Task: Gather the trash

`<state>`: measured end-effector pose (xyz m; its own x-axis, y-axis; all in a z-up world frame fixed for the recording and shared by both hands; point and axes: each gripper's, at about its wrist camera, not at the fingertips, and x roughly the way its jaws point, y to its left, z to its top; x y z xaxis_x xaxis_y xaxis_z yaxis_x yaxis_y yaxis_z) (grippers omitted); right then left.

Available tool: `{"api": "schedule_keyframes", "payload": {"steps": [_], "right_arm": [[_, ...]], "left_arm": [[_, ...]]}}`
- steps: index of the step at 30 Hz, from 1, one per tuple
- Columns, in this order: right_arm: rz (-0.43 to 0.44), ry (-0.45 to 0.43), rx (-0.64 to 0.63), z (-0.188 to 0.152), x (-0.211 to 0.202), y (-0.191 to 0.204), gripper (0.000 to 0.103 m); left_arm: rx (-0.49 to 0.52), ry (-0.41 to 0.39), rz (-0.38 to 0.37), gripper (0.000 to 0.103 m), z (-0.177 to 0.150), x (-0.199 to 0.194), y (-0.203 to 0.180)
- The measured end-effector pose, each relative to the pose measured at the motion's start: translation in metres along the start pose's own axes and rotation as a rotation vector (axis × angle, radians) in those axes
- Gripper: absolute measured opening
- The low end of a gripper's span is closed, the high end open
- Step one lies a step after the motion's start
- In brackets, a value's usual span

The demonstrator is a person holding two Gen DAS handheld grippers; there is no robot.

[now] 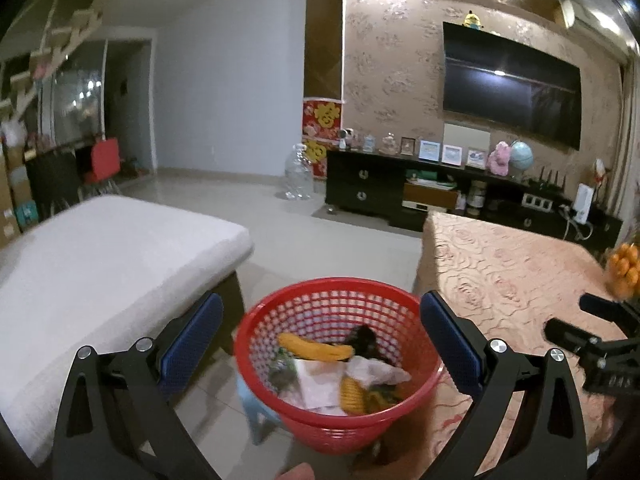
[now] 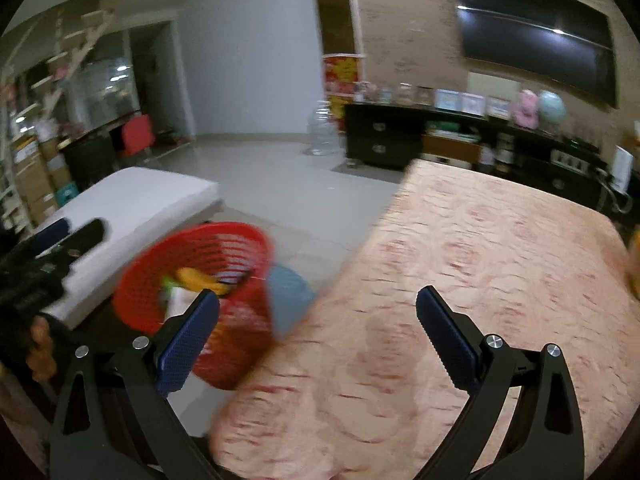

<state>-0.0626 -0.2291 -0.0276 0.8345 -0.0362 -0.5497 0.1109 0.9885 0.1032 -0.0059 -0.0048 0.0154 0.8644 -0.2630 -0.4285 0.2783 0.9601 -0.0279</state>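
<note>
The left gripper [image 1: 322,344] has its jaws spread wide with nothing between the blue pads, and it hangs over the red basket [image 1: 408,394], whose open mouth shows between the two fingers. The right gripper [image 2: 318,330] is likewise wide and empty, poised above the bench [image 2: 480,264], which wears a pink rose-patterned cloth; this view is blurred. In the basket lies the trash: a banana peel [image 1: 316,350], a piece of corn cob [image 1: 353,394], crumpled white paper [image 1: 378,372] and something dark toward the back that I cannot make out. The basket sits on a pale blue stool [image 1: 256,412], just beside the near corner of the bench and close to a white cushioned seat [image 1: 104,264] on its other side. Oranges [image 1: 624,274] stand on the bench's far right edge. Beyond, across the tiled floor [image 1: 320,240], a clear water jug [image 1: 298,178] stands by a dark cabinet [image 1: 360,190] under a wall-mounted TV [image 1: 512,88].
</note>
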Motion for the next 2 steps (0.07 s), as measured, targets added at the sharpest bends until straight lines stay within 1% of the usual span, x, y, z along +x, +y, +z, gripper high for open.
{"api": "schedule_keyframes", "payload": {"steps": [1,2], "right_arm": [[-0.018,0.005,0.013,-0.001,-0.001,-0.010,0.096],[-0.056,0.018,0.040,-0.003,-0.001,-0.033,0.096]], "left_arm": [[-0.007,0.001,-0.006,0.095,0.001,0.000,-0.001],[-0.013,0.000,-0.011,0.095,0.001,-0.001,-0.003]]}}
